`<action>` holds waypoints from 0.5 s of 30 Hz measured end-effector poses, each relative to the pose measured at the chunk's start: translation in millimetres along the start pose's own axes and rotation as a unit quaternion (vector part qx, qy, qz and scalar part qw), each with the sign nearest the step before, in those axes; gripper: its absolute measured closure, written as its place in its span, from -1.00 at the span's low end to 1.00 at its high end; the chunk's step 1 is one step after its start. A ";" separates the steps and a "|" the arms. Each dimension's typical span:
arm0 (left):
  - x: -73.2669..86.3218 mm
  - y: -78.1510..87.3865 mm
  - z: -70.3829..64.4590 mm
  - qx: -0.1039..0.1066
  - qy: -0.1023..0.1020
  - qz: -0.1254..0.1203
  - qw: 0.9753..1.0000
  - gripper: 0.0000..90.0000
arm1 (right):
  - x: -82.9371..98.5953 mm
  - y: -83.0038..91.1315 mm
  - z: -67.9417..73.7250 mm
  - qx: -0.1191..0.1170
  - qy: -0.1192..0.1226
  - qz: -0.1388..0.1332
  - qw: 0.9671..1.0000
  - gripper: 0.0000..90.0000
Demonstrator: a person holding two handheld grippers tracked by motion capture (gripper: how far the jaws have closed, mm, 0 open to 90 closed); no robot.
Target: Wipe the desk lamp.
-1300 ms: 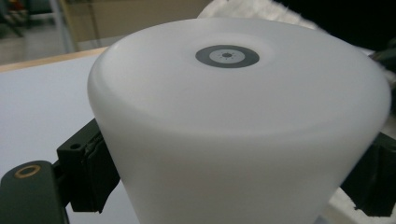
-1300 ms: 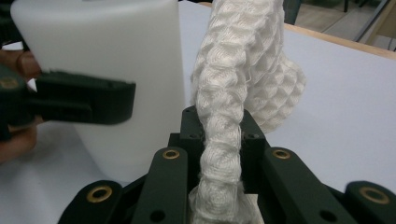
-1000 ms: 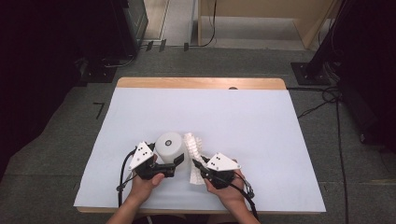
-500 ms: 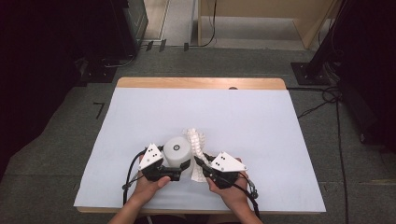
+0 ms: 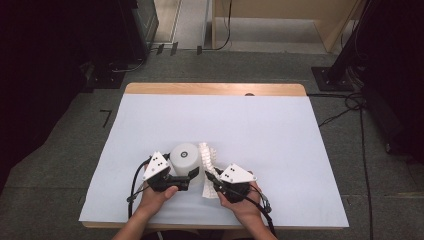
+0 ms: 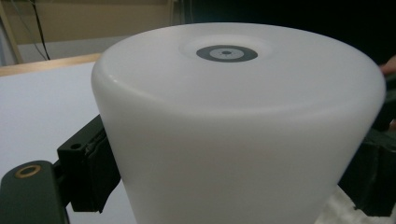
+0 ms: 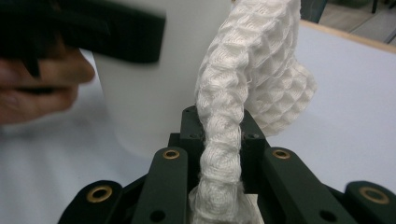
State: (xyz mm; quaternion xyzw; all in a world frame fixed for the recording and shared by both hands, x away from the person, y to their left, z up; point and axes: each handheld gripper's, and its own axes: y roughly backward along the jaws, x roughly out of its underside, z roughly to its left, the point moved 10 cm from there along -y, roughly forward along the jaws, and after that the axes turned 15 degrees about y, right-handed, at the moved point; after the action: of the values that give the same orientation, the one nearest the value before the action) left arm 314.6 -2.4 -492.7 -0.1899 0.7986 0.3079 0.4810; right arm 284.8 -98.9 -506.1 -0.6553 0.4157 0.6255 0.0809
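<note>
White plastic cup, inverted, sits clamped between our left gripper jaws; our right gripper, alongside, pinches the waffle-weave cloth tight.

Smooth matt cup, probably plastic, rough waffle-weave cloth

My left gripper clasps the upturned white cup, while my right gripper grips the white cloth just beside it.
</note>
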 end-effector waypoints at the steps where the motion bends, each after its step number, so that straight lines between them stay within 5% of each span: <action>1: 2.0 -2.4 -0.1 -0.001 -0.002 0.002 1.000 -0.81 | -3.4 2.7 -2.1 0.004 0.001 -0.005 1.000 0.73; 7: 3.8 -7.0 1.7 -0.014 -0.018 -0.003 1.000 -0.81 | -3.8 7.8 -13.4 0.021 -0.007 -0.005 1.000 0.73; 12: 4.4 -8.0 18.2 -0.058 -0.037 -0.010 0.998 -0.81 | 1.6 8.9 -24.9 0.032 -0.028 -0.004 0.999 0.73; 15: 9.0 -9.4 21.9 -0.066 -0.050 -0.007 0.997 -0.81 | 3.6 9.8 -28.2 0.036 -0.033 -0.003 0.999 0.73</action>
State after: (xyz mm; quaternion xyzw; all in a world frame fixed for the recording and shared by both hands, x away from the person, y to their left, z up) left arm 330.3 5.4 -511.2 -0.2114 0.7500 0.3654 0.5092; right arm 299.2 -124.5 -499.5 -0.6321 0.4327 0.6314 0.1202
